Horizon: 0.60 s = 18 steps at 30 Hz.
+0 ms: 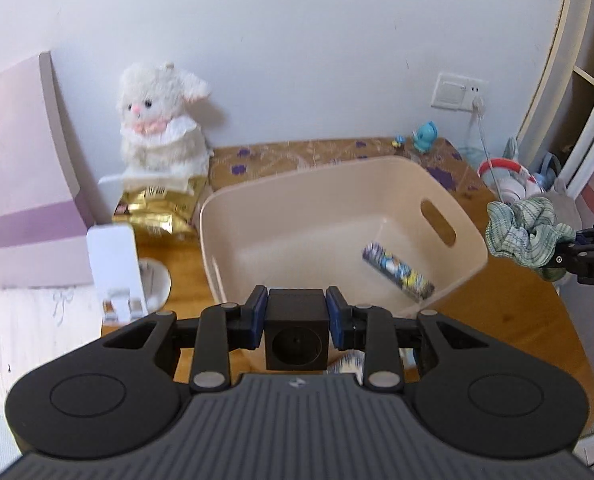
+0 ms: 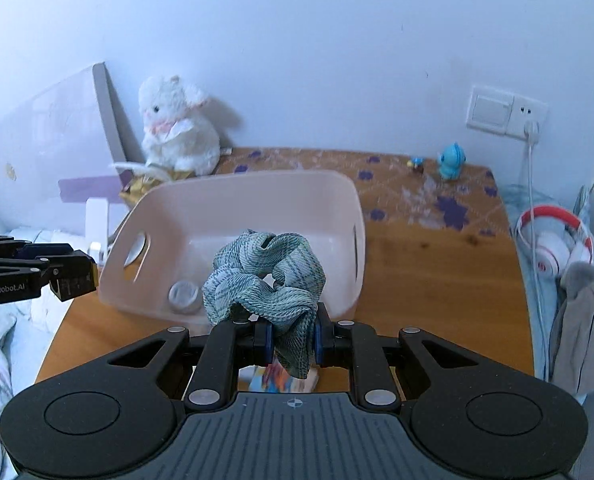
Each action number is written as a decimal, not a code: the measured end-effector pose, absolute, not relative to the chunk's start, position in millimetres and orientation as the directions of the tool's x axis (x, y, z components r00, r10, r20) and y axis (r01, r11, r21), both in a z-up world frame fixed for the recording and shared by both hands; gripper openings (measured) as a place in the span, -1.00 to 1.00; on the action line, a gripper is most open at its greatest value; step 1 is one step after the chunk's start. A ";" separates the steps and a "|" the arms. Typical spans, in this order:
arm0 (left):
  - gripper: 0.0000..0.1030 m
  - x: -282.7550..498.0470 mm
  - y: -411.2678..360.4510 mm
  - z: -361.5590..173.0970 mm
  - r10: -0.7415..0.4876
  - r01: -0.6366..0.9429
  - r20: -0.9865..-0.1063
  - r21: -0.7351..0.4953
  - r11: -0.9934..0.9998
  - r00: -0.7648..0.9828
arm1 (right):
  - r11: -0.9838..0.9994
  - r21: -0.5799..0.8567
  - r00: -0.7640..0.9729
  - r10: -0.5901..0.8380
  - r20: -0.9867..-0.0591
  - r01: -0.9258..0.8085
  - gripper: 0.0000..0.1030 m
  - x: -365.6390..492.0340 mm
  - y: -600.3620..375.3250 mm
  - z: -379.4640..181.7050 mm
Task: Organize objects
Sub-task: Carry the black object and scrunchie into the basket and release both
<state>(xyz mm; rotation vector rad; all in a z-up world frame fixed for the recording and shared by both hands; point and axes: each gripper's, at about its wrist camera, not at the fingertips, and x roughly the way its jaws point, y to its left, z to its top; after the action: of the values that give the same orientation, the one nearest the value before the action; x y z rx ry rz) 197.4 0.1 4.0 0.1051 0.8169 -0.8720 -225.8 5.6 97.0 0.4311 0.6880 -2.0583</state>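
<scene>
Plastic bin (image 1: 337, 216) waits mid-bench; 2 loads held above it.
Left hand-held gripper (image 1: 296, 317) clamps black cube (image 1: 296, 332); right hand-held gripper (image 2: 294, 345) pinches green scrunchie (image 2: 263, 276), likely for dropping in.

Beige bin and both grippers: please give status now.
Left gripper shut on black cube. Right gripper shut on green scrunchie. Beige bin holds a patterned bar. Nothing blocks the bin.

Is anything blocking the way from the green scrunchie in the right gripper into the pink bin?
Nothing visible does. The right gripper holds the scrunchie near the bin's open top. The left gripper, holding a black cube, is off to the side.
</scene>
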 end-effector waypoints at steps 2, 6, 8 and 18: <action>-0.35 204.7 -11.1 4.1 -0.639 0.716 -0.673 -0.229 0.659 0.372 | -0.443 -0.316 -0.543 -0.652 -0.529 0.839 -0.66 -232.1 -4.9 102.5; -0.35 219.8 -40.5 -5.9 -0.620 0.714 -0.695 -0.220 0.665 0.364 | -0.441 -0.327 -0.548 -0.645 -0.533 0.836 -0.66 -249.1 -27.8 104.3; -0.35 224.7 -54.0 -13.9 -0.605 0.714 -0.713 -0.212 0.668 0.354 | -0.439 -0.329 -0.548 -0.633 -0.547 0.836 -0.66 -259.4 -39.8 101.8; -0.35 232.9 -106.3 -70.4 -0.520 0.737 -0.809 -0.171 0.654 0.274 | -0.383 -0.389 -0.544 -0.527 -0.653 0.838 -0.66 -290.6 -89.2 68.4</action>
<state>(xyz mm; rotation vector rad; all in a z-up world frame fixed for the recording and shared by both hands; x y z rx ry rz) 232.9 -106.3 -70.4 0.2577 0.9738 -0.8575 -290.6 -89.2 68.4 0.5441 0.8939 -2.0073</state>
